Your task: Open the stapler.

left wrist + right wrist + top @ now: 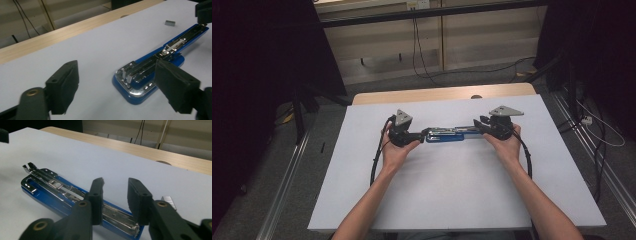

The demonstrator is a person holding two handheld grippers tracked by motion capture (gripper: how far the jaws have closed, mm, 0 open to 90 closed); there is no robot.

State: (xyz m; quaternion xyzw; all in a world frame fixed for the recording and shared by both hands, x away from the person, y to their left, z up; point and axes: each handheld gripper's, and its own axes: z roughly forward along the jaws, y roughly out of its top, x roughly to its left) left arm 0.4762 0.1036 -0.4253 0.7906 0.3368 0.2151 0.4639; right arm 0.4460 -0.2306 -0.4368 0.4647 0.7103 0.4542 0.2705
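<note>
A blue stapler (pixel 445 138) lies folded out flat on the white table (pixel 452 190), its metal magazine bared. My left gripper (pixel 424 134) sits at its left end. In the left gripper view, the left gripper (pixel 117 71) stands wide open, the stapler's (pixel 147 72) rounded end lying just ahead of its right jaw and no pad touching it. My right gripper (pixel 477 125) is at the other end. In its own view the right gripper (pixel 115 187) is open by a narrow gap, poised over the stapler's (pixel 50 195) hinge end, with white table showing between the jaws.
A small grey block of staples (pixel 169 202) lies on the table right of the right gripper's jaws, the same staple block (pixel 170 23) far ahead in the left gripper view. A wooden strip (pixel 442 93) edges the table's far side; cables (pixel 419 50) hang beyond it.
</note>
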